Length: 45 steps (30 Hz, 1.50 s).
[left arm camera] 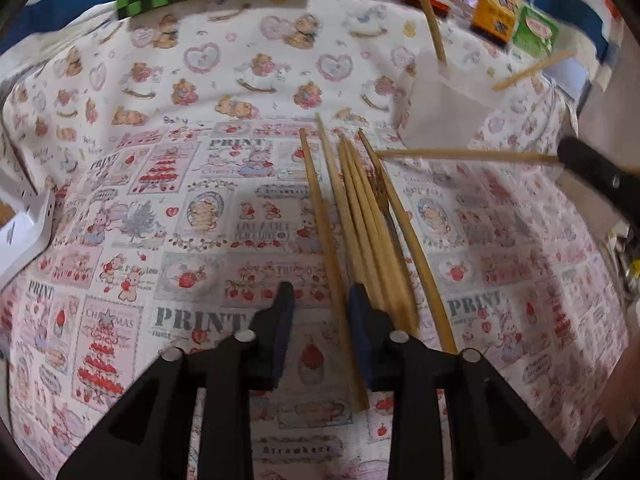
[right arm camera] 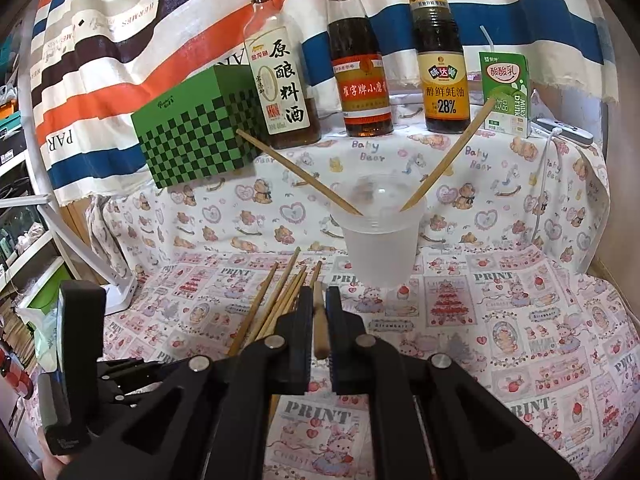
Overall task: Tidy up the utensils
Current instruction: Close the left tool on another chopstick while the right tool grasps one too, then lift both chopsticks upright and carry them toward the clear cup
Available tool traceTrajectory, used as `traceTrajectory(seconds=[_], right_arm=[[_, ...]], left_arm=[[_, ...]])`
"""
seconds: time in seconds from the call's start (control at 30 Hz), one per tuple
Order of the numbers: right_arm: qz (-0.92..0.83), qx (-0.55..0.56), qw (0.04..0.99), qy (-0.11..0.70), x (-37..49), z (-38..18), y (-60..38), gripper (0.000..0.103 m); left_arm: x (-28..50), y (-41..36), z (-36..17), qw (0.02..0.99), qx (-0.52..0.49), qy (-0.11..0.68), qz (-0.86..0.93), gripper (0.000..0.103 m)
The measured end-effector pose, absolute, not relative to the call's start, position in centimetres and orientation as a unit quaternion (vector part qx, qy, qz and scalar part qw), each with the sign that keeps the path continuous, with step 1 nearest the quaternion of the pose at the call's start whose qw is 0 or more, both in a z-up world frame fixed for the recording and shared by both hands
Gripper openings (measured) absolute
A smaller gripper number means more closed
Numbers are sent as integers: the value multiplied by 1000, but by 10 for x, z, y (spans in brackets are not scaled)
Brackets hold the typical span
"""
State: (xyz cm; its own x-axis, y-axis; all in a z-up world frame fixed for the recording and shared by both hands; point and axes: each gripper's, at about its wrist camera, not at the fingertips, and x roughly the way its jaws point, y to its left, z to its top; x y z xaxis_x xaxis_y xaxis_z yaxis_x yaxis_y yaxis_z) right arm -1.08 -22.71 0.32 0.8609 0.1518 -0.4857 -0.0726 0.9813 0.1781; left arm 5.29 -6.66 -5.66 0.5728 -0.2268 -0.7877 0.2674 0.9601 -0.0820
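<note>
Several wooden chopsticks (left arm camera: 368,220) lie in a loose pile on the printed cloth (left arm camera: 160,200), and the pile (right arm camera: 280,300) also shows in the right wrist view. My left gripper (left arm camera: 321,294) stands over the pile's near end. One chopstick (left arm camera: 320,208) runs between its fingers against the right pad; the left pad is clear of it. My right gripper (right arm camera: 319,294) is shut on a single chopstick (right arm camera: 320,320), lifted above the pile. A translucent plastic cup (right arm camera: 380,240) behind the pile holds two leaning chopsticks (right arm camera: 300,176).
Along the back stand a green checkered box (right arm camera: 192,144), three sauce bottles (right arm camera: 360,80) and a green drink carton (right arm camera: 506,92). A white lamp base (right arm camera: 120,292) sits at the left. A white cable (right arm camera: 544,184) hangs at the right.
</note>
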Motion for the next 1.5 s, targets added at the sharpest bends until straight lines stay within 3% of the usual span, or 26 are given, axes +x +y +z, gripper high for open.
traceTrajectory(seconds=[0.17, 0.2, 0.23, 0.33, 0.53, 1.13, 1.5], right_arm=[[57, 82, 963, 250, -11, 4, -229, 6], [57, 84, 964, 246, -12, 4, -230, 6], [57, 86, 965, 241, -13, 6, -231, 6], [61, 97, 967, 227, -16, 10, -235, 6], [68, 118, 972, 189, -28, 20, -243, 6], [78, 108, 979, 154, -41, 32, -245, 6], [90, 95, 980, 150, -44, 34, -241, 6]], left_arm=[[48, -75, -58, 890, 57, 434, -124, 26], [50, -71, -58, 890, 50, 436, -123, 13], [51, -66, -58, 892, 43, 436, -114, 6], [54, -54, -55, 897, 15, 428, -106, 6], [31, -32, -18, 936, -52, 323, -127, 6], [-13, 1, 26, 969, -139, 153, -138, 6], [-22, 12, 35, 975, -145, 122, -115, 6]])
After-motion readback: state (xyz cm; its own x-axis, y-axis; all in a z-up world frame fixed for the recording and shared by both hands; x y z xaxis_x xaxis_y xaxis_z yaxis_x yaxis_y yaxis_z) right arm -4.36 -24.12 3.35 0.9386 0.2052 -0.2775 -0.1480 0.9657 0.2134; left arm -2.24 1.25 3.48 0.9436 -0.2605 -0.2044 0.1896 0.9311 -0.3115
